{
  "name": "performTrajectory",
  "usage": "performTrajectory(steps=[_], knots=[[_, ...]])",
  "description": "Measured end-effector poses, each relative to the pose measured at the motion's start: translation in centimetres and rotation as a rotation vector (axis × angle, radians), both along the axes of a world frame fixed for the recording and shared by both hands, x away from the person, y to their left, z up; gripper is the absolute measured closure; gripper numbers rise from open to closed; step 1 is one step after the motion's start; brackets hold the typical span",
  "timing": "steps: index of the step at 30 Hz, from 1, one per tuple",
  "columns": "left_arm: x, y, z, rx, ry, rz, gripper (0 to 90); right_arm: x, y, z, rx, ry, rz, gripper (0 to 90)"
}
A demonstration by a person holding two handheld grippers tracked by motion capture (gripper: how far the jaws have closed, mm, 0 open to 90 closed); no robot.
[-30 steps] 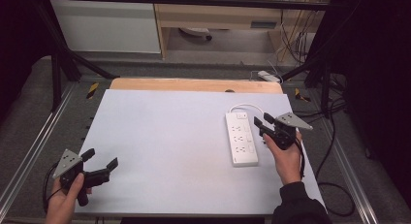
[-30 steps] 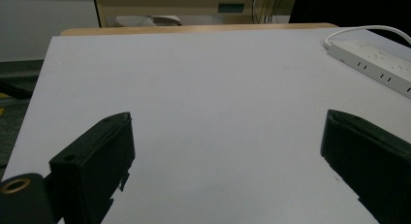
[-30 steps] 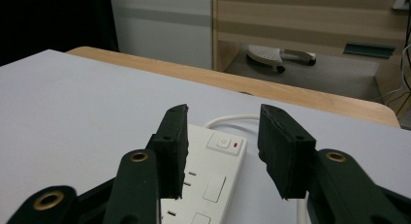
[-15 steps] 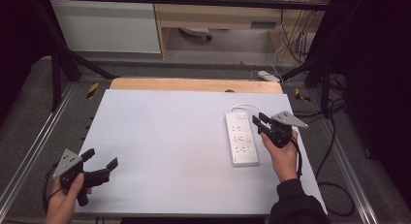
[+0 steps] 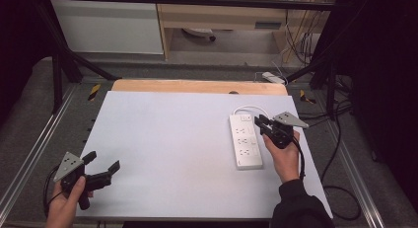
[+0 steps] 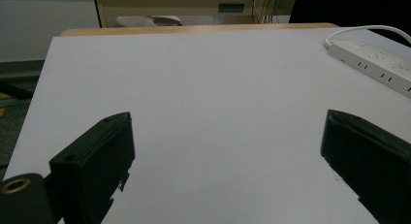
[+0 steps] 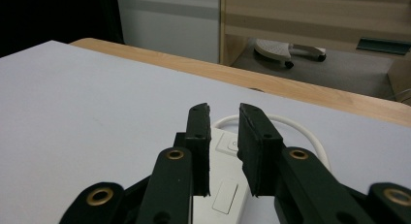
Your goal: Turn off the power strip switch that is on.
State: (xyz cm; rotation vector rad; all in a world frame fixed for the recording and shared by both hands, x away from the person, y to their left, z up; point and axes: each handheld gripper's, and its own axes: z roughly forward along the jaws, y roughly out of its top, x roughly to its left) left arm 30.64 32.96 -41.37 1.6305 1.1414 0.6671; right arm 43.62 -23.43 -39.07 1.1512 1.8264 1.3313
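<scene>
**Closing in on the switch end of the power strip**

My right gripper (image 5: 263,125) hovers over the far end of the power strip (image 5: 245,148), which lies on the right part of the white surface (image 5: 172,139), its long side pointing away from me. My right fingers (image 7: 198,151) have just been closing and now stand narrow, with only a slim gap between them. Nothing is between them; in the right gripper view the strip's end with the rocker switch (image 7: 226,142) shows through the gap, below the tips. The white cord (image 7: 295,127) loops out behind that end.

I judge the step is to press or touch the switch. To do it well, I should keep the fingers narrow so they act like one tip, come down straight on the switch, and press gently, because the light strip can slide on the smooth surface. I should stay away from the cord loop.

My left gripper (image 5: 101,170) rests at the near left corner, fingers (image 6: 92,170) wide and empty, well apart from the strip.

I can read no brand, label or writing on the strip or elsewhere; the marks are too small.
</scene>
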Motion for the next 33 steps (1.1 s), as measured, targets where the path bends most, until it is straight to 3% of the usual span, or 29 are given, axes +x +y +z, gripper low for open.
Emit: performTrajectory(steps=[12, 33], knots=[[0.0, 0.0, 0.0, 0.001, -0.002, -0.003, 5.2, 0.5, 0.2, -0.6, -0.018, 0.018, 0.017, 87.2], [0.0, 0.0, 0.0, 0.002, -0.002, -0.005, 5.2, 0.8, 0.5, -2.0, -0.071, 0.092, 0.03, 90.0]])
